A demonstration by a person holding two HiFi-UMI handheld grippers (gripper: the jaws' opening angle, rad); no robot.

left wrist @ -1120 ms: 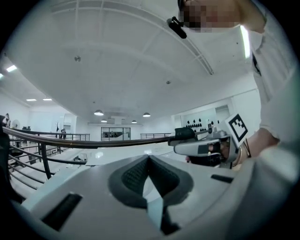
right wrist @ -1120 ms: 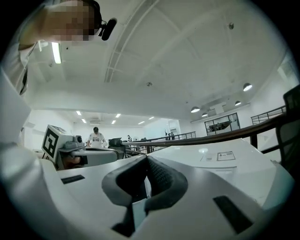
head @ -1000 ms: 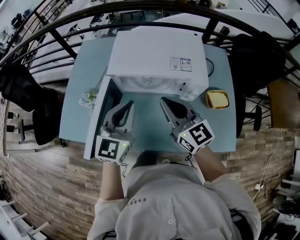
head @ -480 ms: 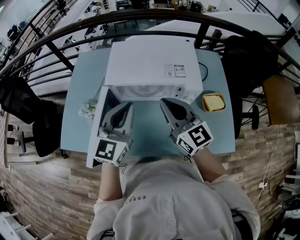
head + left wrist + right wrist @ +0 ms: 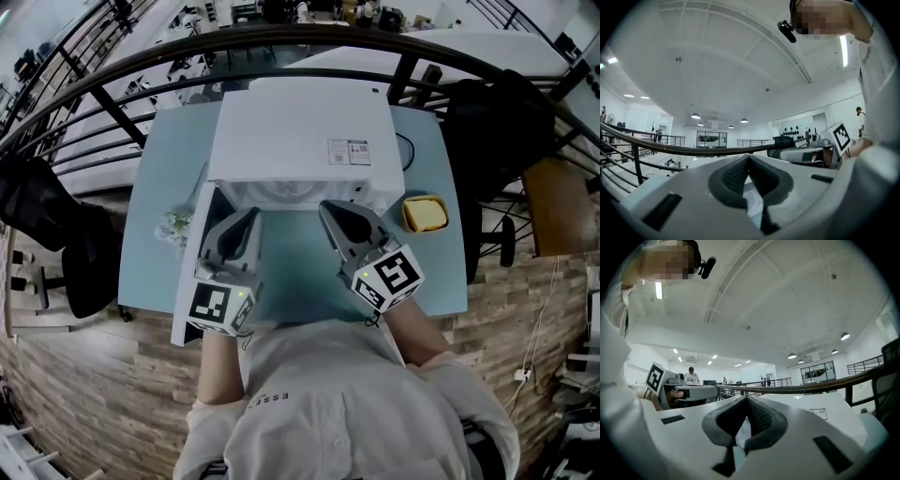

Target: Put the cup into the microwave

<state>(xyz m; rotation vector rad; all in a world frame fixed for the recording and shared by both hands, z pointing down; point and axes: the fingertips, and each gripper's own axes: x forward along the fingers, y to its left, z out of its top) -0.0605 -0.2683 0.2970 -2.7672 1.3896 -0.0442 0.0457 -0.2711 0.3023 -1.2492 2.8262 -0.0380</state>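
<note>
A white microwave [image 5: 300,131] stands on a light blue table [image 5: 164,141], its door [image 5: 190,258] swung open to the left. Both grippers point level at the open cavity [image 5: 291,192], side by side. My left gripper [image 5: 253,213] is just right of the door and my right gripper [image 5: 327,204] is at the cavity's right half. In the left gripper view the left gripper [image 5: 749,157] has its jaws together with nothing between them. In the right gripper view the right gripper [image 5: 747,398] is likewise shut and empty. No cup shows in any view; most of the cavity is hidden under the microwave's top.
A yellow object [image 5: 424,213] lies on the table right of the microwave, and a small greenish bundle [image 5: 175,225] lies left of the door. A dark railing [image 5: 281,42] runs behind the table. Dark chairs [image 5: 42,202] stand at both sides.
The head view has shifted a little. Both grippers stay shut in front of the open microwave, with hardly any movement.
</note>
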